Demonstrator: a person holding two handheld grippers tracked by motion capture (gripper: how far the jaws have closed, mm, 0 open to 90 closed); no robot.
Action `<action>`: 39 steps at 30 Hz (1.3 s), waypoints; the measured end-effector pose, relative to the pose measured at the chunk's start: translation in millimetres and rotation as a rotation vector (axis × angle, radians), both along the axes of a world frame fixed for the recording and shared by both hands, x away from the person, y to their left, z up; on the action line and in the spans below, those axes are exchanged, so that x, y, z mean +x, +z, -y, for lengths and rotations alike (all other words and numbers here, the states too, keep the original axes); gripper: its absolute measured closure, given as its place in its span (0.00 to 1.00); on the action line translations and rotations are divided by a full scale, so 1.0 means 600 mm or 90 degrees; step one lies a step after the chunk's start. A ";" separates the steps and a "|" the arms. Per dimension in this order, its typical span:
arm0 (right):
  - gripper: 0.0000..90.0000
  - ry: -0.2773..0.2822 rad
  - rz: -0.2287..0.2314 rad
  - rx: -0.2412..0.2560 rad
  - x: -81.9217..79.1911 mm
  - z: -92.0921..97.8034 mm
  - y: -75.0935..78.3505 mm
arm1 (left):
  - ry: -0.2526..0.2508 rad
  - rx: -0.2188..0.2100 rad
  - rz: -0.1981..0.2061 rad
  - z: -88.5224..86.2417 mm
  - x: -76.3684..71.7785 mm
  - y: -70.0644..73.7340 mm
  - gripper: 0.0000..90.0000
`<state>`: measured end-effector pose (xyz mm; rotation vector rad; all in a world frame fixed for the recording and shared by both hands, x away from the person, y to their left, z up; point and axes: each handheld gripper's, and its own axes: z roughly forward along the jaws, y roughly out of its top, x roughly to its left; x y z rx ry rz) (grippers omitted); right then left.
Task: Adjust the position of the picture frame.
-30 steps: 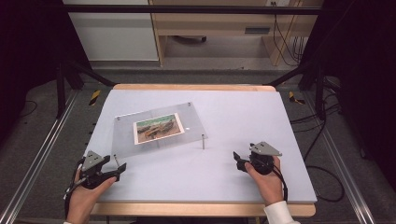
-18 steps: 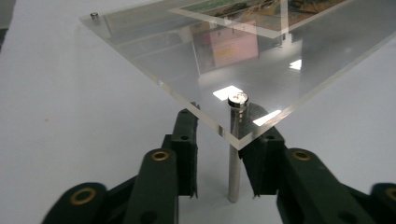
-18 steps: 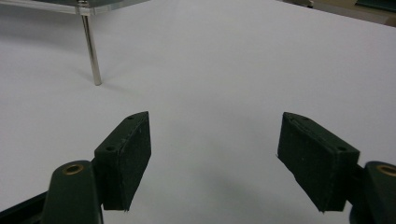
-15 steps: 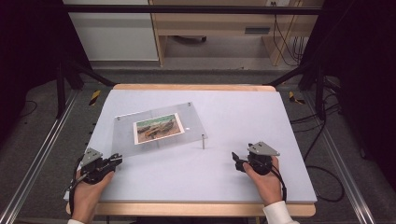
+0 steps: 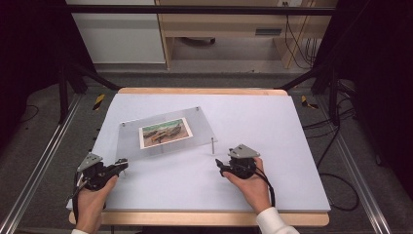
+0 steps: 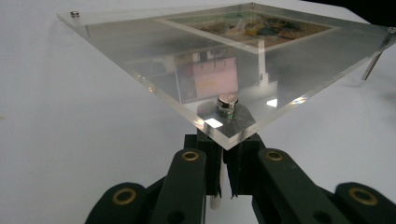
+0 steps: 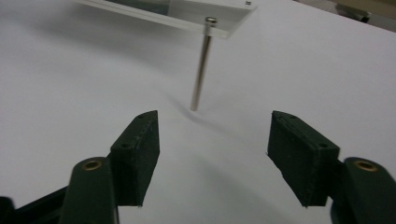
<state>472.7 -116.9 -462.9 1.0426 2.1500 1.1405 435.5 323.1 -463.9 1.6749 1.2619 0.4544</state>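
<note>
Clear acrylic frame (image 5: 168,134) with a printed picture (image 5: 164,132) sandwiched inside, lying toward 10 o'clock of the counter (image 5: 272,122), raised off the surface on thin metal standoff legs, so tilted slightly rather than flat. Probably propped that way to leave the corner posts reachable from below.

Left tongs (image 5: 121,165) at 8 o'clock, pushed under the near corner of the frame; in the left gripper view, nearly closed around the thin leg (image 6: 215,201) beneath the corner bolt (image 6: 227,101), though true contact hard to confirm.

Right tongs (image 5: 220,168) at 5 o'clock, spread wide and empty, aimed at the other near leg (image 7: 201,65) but well short of it, resting low over the counter.
</note>
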 end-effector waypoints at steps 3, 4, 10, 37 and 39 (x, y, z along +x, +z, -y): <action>0.49 -0.007 -0.002 0.025 0.024 -0.013 0.001 | -0.003 -0.020 0.005 0.000 0.000 0.006 0.93; 0.49 -0.007 -0.002 0.025 0.024 -0.013 0.001 | -0.003 -0.020 0.005 0.000 0.000 0.006 0.93; 0.65 0.010 -0.011 0.065 0.074 -0.032 0.008 | -0.007 -0.042 0.010 -0.002 -0.001 0.009 0.93; 0.94 0.035 -0.027 0.143 0.111 -0.032 0.007 | 0.000 -0.006 0.032 0.010 0.005 0.006 0.88; 0.94 0.035 -0.028 0.143 0.111 -0.032 0.006 | 0.008 -0.003 0.036 0.012 0.006 0.005 0.85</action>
